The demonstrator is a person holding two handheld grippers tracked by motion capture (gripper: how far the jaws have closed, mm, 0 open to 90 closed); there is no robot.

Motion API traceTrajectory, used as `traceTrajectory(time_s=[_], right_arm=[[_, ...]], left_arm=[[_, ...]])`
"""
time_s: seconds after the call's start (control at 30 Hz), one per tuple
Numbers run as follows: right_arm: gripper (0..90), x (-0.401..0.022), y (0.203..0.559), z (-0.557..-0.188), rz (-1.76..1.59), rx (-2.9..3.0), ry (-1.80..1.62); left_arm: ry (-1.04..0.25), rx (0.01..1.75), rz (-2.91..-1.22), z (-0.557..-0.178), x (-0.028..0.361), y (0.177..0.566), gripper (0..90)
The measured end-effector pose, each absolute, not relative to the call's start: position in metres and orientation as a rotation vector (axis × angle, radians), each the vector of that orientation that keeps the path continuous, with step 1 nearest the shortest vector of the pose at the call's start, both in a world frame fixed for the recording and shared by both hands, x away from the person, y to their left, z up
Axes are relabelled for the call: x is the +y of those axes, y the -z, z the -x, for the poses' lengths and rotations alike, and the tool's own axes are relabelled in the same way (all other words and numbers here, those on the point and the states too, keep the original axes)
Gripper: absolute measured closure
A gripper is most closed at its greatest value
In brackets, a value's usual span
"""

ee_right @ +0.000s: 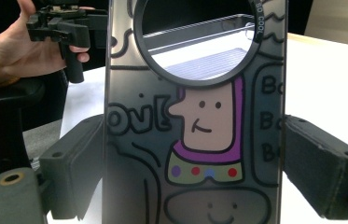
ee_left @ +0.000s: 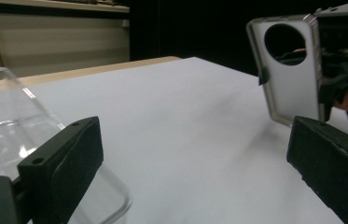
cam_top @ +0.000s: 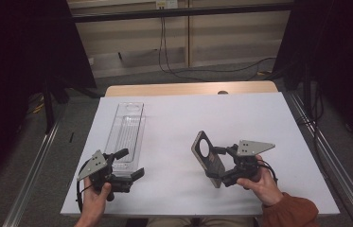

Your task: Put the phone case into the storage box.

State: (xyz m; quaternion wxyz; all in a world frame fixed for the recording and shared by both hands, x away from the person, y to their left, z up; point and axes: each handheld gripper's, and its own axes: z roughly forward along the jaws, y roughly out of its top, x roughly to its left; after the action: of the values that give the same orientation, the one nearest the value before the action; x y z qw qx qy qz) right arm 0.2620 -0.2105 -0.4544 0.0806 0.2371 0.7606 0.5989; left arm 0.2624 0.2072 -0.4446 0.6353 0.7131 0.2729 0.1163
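Meanwhile the right gripper (cam_top: 222,165), palm-cradled and aimed toward ten o'clock, clamps the phone case (cam_top: 207,158) by its long edges, lens hole toward eleven o'clock, while the left gripper (cam_top: 129,164) gapes empty.

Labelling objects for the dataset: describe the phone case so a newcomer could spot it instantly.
On the white table, look right of centre, in front of the hand with the rust-coloured sleeve. The phone case stands tilted on edge, clamped by its sides in the right tool. Unlike the long clear plastic tray lying flat to the left, it is grey with a big round camera hole and cartoon drawings on it.
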Motion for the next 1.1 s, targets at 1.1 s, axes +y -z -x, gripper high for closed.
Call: traceTrajectory(time_s=[1.1], right_arm=[[11.9, -0.207, 0.453, -0.260, -0.640, 2.297, -1.811]], left_arm=[[-0.066, 0.274, -1.607, -0.292, 0.123, 0.428, 0.7]])
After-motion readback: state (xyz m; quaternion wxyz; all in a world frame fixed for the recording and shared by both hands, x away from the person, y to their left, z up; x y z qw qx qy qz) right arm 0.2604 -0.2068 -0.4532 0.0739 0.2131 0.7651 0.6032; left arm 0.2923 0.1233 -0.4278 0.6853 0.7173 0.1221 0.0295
